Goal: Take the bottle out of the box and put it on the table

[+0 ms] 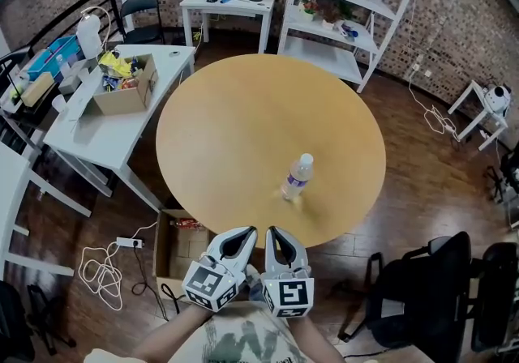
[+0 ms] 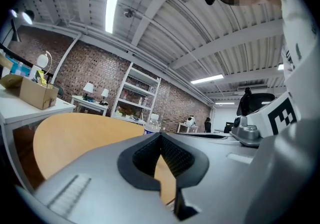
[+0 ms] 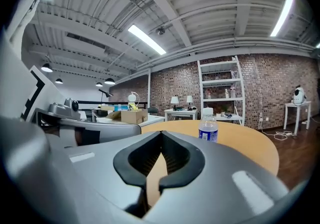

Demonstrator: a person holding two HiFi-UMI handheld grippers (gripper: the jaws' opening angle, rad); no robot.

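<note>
A clear water bottle (image 1: 297, 177) with a white cap and blue label stands upright on the round wooden table (image 1: 243, 126), near its front right part. It also rises beyond the jaws in the right gripper view as the bottle (image 3: 207, 127), and just its top shows in the left gripper view as the bottle (image 2: 151, 126). My left gripper (image 1: 246, 237) and right gripper (image 1: 272, 235) are side by side at the table's near edge, well short of the bottle. Both have their jaws together with nothing between them. An open cardboard box (image 1: 174, 244) sits on the floor under the table's front left edge.
A white desk (image 1: 122, 122) at the left carries a second cardboard box (image 1: 123, 86) with items. A white shelf unit (image 1: 345, 13) and a small table with two lamps (image 1: 229, 1) stand at the back. A black chair (image 1: 422, 288) is at the right; cables (image 1: 105, 268) lie on the floor.
</note>
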